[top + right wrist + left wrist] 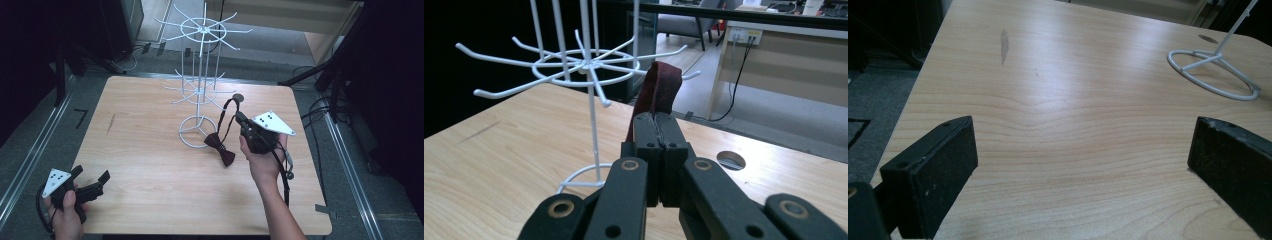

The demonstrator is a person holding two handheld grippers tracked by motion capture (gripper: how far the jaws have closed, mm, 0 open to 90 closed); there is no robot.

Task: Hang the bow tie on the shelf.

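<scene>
A dark red bow tie [220,148] hangs from its strap, the bow's lower end touching the wooden surface [150,150] just beside the ring base of a white wire rack [200,90]. The right gripper [242,119] has its jaws pressed fully together on the strap [659,87], which loops up above them near the rack's lower tier of hooks. Over at the near left corner, the left gripper [92,176] rests low with its jaws spread wide, nothing between them but bare wood [1068,150].
</scene>
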